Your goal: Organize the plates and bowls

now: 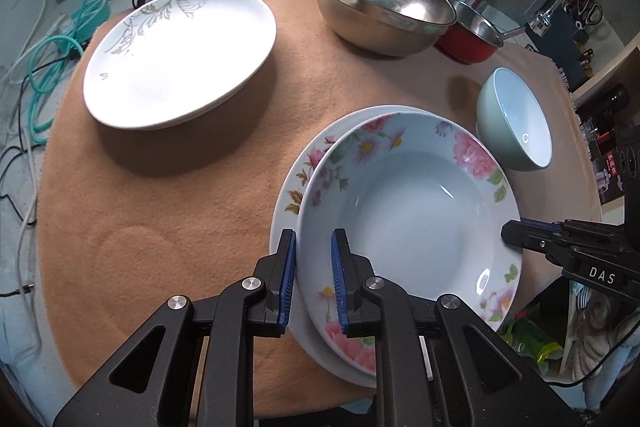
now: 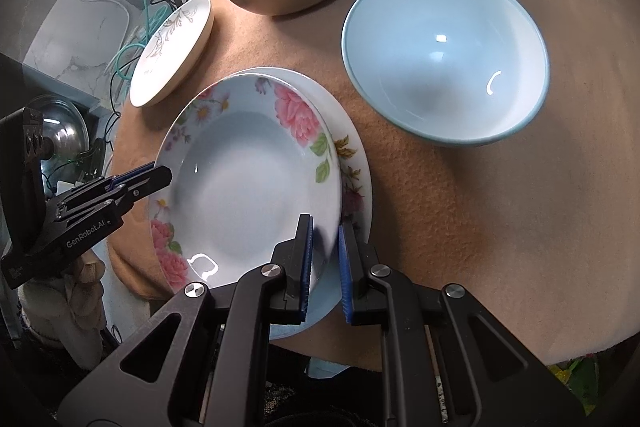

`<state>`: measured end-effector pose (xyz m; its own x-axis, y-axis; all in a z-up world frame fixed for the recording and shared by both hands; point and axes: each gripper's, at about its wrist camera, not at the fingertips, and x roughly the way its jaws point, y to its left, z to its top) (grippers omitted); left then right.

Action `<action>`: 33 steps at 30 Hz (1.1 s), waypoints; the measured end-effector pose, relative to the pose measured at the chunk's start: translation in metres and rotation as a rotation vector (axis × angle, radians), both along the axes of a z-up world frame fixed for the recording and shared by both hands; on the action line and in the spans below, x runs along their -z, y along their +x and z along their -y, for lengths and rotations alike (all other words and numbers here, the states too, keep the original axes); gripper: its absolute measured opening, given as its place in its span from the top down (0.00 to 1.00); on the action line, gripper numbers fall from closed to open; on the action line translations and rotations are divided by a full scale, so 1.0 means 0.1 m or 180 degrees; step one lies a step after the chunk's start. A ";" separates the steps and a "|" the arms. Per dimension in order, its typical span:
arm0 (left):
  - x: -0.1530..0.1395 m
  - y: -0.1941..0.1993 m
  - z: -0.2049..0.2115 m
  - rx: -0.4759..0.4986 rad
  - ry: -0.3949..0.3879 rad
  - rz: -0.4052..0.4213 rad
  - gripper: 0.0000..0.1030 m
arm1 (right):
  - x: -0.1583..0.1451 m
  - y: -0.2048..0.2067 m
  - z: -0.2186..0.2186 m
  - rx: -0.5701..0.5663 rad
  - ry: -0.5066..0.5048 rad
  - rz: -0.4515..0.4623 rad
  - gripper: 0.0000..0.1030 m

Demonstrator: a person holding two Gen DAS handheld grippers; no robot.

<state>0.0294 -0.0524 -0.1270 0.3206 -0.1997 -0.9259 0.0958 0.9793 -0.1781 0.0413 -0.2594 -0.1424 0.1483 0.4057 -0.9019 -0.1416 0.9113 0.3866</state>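
On the tan felt mat [image 1: 168, 211], the deep floral plate [image 1: 416, 227] sits nested on a second floral plate [image 1: 288, 195]; left gripper [image 1: 314, 259] has its jaws clamped on the deep plate's rim on one side, right gripper [image 2: 326, 247] is clamped on the rim on the opposite side. Just beside the pair stands the pale blue bowl [image 2: 444, 59]; farther back are a steel bowl [image 1: 384, 3] touching a red bowl [image 1: 472, 39]. Well apart, at the mat's other side, lies the white leaf-pattern plate [image 1: 180, 59]
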 end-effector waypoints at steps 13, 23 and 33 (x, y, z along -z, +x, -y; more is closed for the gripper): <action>0.00 -0.03 -0.07 -0.0059 -0.0121 0.0033 0.86 | 0.01 -0.02 -0.04 -0.0024 -0.0062 0.0025 0.86; -0.15 -0.03 -0.34 -0.0241 -0.0287 0.0167 0.86 | -0.22 0.01 -0.04 0.0015 -0.0120 0.0243 0.86; -0.30 0.15 -0.97 -0.0673 -0.0373 0.0370 0.86 | -0.56 0.26 -0.41 -0.0061 0.0093 0.0671 0.69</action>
<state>0.0441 0.0442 -0.0975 0.4694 -0.2207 -0.8550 -0.0825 0.9531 -0.2913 0.0668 -0.2181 -0.0868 0.3245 0.4358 -0.8395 -0.2393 0.8965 0.3729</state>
